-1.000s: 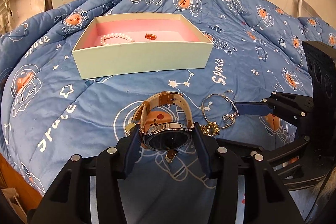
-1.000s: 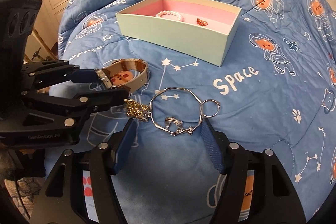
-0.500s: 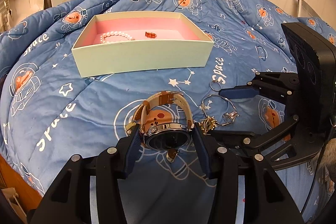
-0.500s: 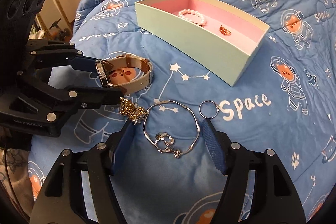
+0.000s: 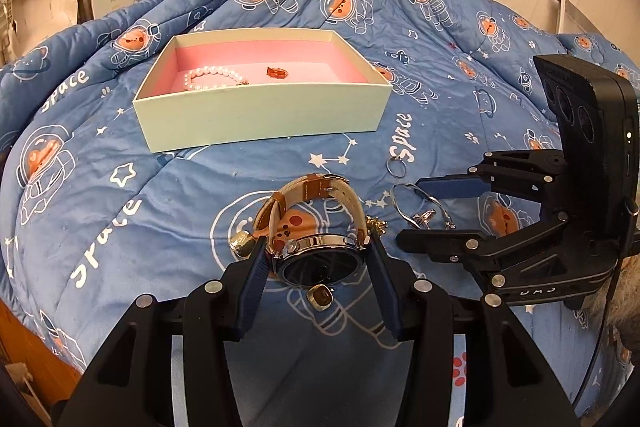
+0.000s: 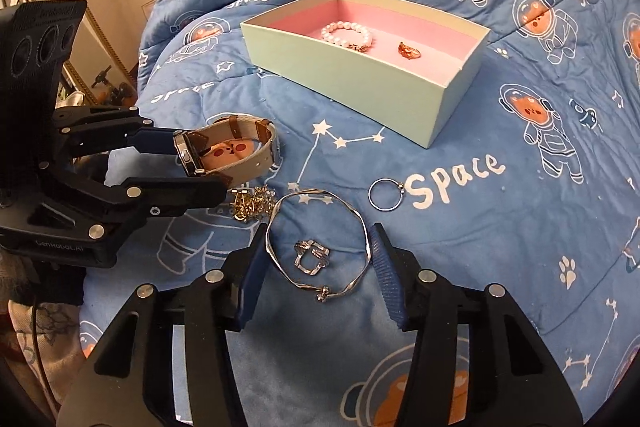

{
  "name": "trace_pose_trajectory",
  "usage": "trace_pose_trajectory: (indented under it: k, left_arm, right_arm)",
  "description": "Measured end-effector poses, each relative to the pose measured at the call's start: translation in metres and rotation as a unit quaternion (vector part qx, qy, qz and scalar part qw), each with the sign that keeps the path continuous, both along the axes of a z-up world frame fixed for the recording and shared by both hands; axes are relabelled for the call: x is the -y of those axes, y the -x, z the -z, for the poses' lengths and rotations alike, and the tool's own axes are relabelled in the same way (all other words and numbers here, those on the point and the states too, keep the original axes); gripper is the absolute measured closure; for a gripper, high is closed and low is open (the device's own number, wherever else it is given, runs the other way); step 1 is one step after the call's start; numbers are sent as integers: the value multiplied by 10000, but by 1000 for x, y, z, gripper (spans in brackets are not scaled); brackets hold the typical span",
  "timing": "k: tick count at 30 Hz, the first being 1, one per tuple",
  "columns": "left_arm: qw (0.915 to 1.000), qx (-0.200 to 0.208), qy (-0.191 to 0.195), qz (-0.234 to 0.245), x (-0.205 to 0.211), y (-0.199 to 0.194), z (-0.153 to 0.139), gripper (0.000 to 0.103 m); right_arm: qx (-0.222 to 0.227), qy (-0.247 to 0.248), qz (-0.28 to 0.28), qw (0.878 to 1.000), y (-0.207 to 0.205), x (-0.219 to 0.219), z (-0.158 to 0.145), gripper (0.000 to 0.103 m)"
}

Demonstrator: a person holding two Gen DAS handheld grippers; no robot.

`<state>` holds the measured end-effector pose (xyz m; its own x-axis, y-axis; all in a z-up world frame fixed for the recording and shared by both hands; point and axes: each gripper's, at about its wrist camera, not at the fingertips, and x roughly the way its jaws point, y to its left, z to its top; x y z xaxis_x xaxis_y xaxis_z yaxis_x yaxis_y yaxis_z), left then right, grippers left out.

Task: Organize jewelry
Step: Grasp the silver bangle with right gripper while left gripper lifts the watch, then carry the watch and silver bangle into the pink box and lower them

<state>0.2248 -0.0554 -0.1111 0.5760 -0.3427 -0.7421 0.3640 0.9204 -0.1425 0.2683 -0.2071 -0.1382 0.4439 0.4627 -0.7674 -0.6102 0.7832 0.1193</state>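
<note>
My left gripper (image 5: pixel 318 263) clamps 1 watch (image 5: pixel 320 259) on the quilt (image 5: pixel 120 195); my right gripper (image 6: pixel 318 263) is spread wide round 1 bangle (image 6: pixel 320 239) w/ 1 silver ring (image 6: pixel 311 257) inside. Beyond: 1 gold chain (image 6: pixel 252 205), 1 loose ring (image 6: pixel 386 195), then 1 box (image 6: pixel 360 83) w/ 1 pearl bracelet (image 6: pixel 346 35) + 1 amber ring (image 6: pixel 409 51), bare quilt all round.

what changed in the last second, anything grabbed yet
The right gripper swung round and closed in, so its open fingers now bracket the silver bangle; nothing gripped. The left gripper stayed around the watch. Box contents unchanged.
</note>
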Motion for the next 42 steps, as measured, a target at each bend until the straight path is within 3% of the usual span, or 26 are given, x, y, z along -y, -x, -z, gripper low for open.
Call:
trace_pose_trajectory:
  k: [13, 23, 27, 42]
  left_arm:
    - [9997, 183, 117, 68, -7, 14, -21, 56]
    - [9985, 177, 525, 35, -20, 6, -42, 56]
    - [9983, 268, 511, -50, -28, -2, -50, 56]
    - [9899, -151, 1403, -118, -70, -51, -73, 56]
  right_arm:
    - [92, -337, 606, 9975, 23, 16, -19, 52]
    - [313, -544, 674, 9957, 14, 9, -48, 52]
    - [360, -554, 670, 9956, 12, 5, -52, 52]
    - [436, -453, 644, 9959, -4, -2, -67, 52]
